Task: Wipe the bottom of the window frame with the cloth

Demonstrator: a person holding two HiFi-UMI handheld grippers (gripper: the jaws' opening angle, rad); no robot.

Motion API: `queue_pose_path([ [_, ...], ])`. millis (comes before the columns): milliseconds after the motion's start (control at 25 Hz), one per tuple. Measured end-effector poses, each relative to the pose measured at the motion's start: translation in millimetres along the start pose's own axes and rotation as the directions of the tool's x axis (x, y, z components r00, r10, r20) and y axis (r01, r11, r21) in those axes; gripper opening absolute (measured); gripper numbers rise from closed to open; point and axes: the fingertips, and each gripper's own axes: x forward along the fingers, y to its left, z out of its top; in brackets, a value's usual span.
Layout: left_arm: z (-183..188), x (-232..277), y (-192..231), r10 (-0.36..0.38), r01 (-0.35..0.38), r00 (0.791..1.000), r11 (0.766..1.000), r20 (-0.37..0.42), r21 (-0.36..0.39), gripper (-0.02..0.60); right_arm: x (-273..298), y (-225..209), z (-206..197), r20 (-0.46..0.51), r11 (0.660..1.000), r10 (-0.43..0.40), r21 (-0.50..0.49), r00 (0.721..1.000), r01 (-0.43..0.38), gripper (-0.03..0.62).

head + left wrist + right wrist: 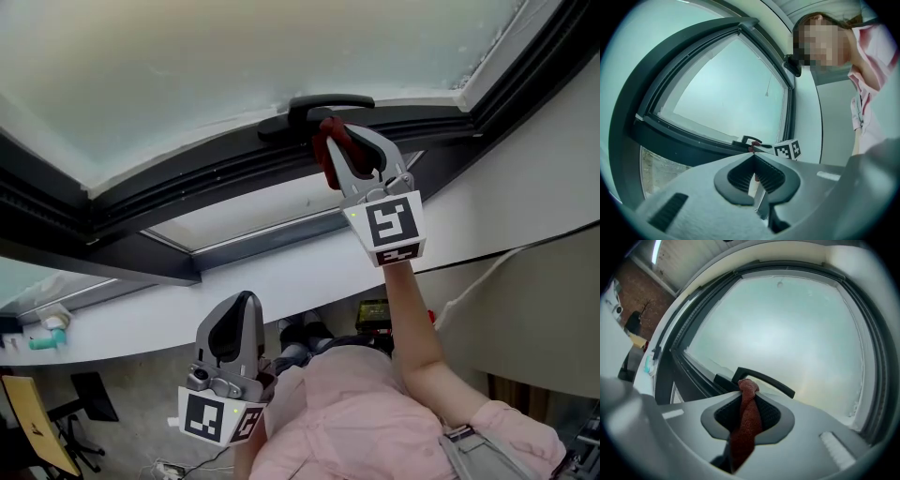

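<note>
Right gripper [747, 401]: jaws clamped on a red cloth [746, 420], which is bunched into a twisted rope, its knotted end poking out past the jaw tips and the rest trailing back between the pads. Cloth end sits just beside the black window handle [764, 380] on the dark lower window frame [187, 183], ahead of the tips; contact with the frame possibly made, view unclear. Left gripper [754, 176]: jaws closed together, nothing between them, held low, well apart from the frame.
</note>
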Motion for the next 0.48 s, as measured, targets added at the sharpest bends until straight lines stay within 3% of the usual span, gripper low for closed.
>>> queue_pose_path([
  [480,4.7,-36.6,21.7,-0.016,0.016,0.999,1.0,0.027,0.001,0.0,6.8,4.7,-4.6,-0.107,0.994,-0.068,-0.096,0.992,0.057,0.067],
])
